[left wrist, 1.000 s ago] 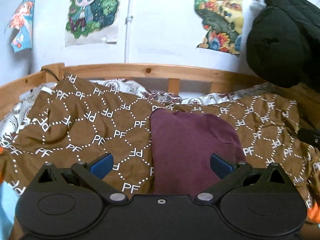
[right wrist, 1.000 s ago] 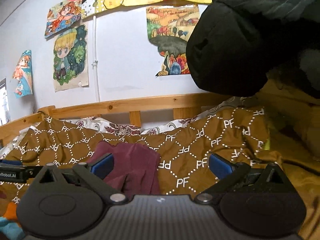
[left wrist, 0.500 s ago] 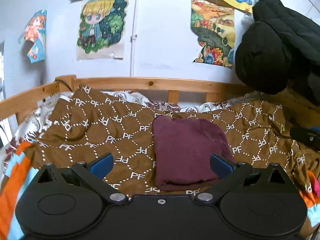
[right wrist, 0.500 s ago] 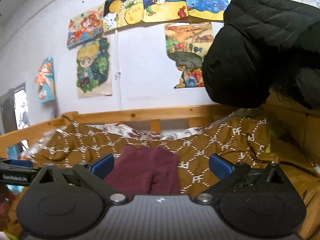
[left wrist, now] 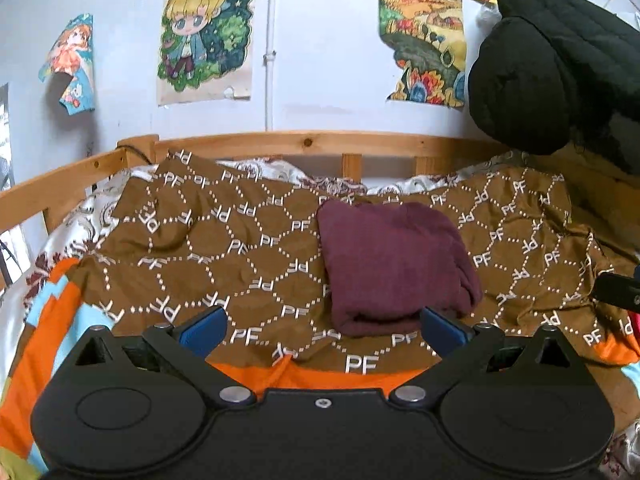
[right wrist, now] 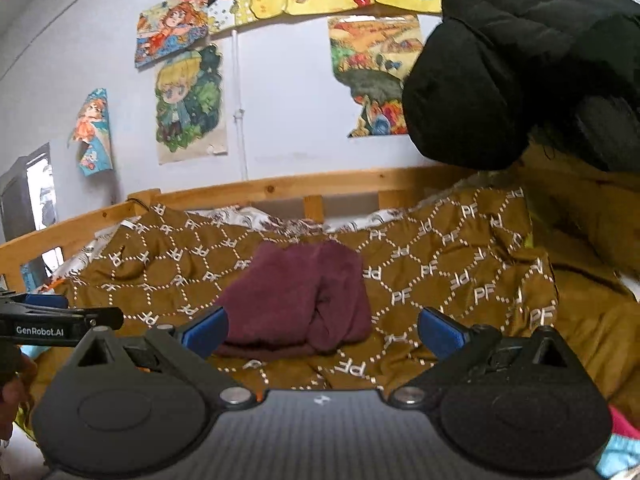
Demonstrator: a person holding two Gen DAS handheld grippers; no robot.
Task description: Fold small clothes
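Left wrist: folded maroon garment (left wrist: 394, 268) lies on brown blanket (left wrist: 240, 256).

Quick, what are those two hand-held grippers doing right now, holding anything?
Left hand-held gripper: open, holding nothing.
Right hand-held gripper: open, holding nothing.

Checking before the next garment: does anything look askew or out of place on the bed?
Nothing stands out. The folded maroon garment lies compact on the brown PF-patterned blanket, and both grippers, left and right, are open and clear.
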